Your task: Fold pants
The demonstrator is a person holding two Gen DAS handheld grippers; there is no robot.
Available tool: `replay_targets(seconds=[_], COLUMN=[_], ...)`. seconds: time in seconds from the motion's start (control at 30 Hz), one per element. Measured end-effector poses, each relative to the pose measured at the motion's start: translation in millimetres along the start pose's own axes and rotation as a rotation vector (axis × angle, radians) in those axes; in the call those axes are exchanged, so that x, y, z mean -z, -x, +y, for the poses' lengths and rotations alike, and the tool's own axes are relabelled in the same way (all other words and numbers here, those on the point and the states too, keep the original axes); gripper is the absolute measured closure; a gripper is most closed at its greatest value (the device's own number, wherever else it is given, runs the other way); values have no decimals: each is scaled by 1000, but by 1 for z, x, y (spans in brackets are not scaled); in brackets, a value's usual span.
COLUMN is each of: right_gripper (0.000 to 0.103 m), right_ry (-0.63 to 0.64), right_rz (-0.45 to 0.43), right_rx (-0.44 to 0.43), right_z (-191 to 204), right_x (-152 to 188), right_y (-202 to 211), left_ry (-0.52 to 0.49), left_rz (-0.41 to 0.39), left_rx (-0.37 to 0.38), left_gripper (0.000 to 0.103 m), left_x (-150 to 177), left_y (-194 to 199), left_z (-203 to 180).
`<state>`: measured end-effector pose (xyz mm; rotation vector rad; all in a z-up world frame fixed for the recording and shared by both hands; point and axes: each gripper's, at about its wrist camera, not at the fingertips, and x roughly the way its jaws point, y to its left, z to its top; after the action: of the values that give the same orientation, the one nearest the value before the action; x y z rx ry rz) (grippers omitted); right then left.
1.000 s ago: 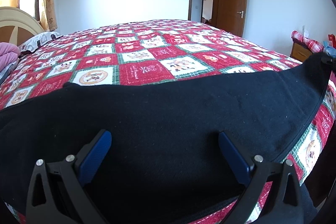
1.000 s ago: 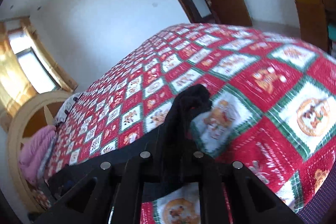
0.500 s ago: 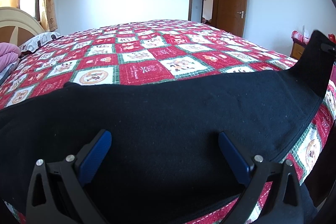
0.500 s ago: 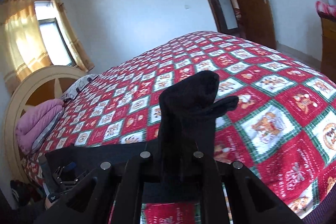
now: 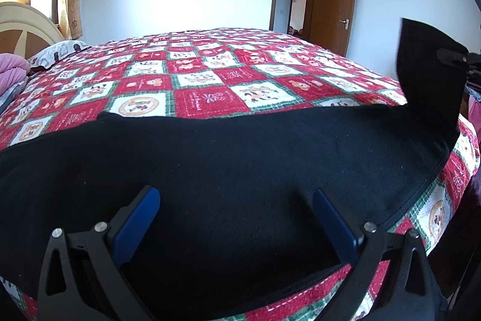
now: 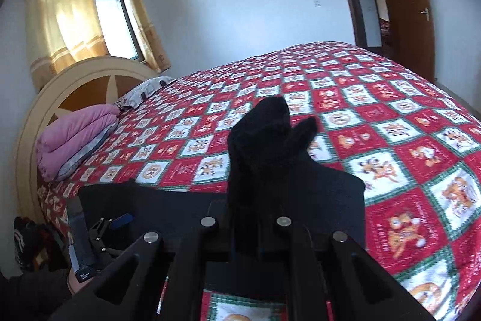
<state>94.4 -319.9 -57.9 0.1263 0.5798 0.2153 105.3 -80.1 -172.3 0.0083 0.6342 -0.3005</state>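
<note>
A: Where do the pants (image 5: pixel 240 170) lie?

B: Spread flat along the near edge of the bed (image 5: pixel 210 74), on the red checked quilt. One end is lifted off the bed at your right; the rest lies flat.

A: How do you do this fold well?

B: You carry the lifted end across toward the other end, low and level, so the cloth lays over itself without dragging the flat part. You line up the edges before you let go. I judge the flat part could slide, so your other hand should steady it.

A: And your hands?

B: Your right gripper (image 6: pixel 260 218) is clenched on the bunched black end, pointing slightly downward. Your left gripper (image 5: pixel 234 200) hangs over the middle of the pants, jaws released and wide, nothing between them.
</note>
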Motion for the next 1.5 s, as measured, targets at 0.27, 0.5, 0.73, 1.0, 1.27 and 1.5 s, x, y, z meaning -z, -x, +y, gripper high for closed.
replay_targets(seconds=[0.27, 0.5, 0.73, 1.0, 1.27, 1.5], right_gripper=[93, 93, 93, 93, 93, 56], right_ry=[61, 132, 181, 245, 318, 361], right_rz=[55, 112, 168, 234, 268, 297], right_rx=[-64, -107, -128, -124, -104, -174], right_z=[46, 82, 101, 119, 140, 146], right_x=[3, 19, 38, 63, 79, 91], right_y=[-43, -77, -101, -122, -141, -150], left_ry=[37, 88, 124, 132, 176, 199], left_rz=[-6, -27, -30, -39, -54, -52], left_rx=[-10, -40, -57, -63, -80, -84], left_gripper=[0, 0, 0, 0, 0, 0], left_x=[0, -2, 1, 4, 5, 6], left_y=[8, 17, 17, 19, 22, 24], left_z=[13, 34, 49, 52, 65, 71])
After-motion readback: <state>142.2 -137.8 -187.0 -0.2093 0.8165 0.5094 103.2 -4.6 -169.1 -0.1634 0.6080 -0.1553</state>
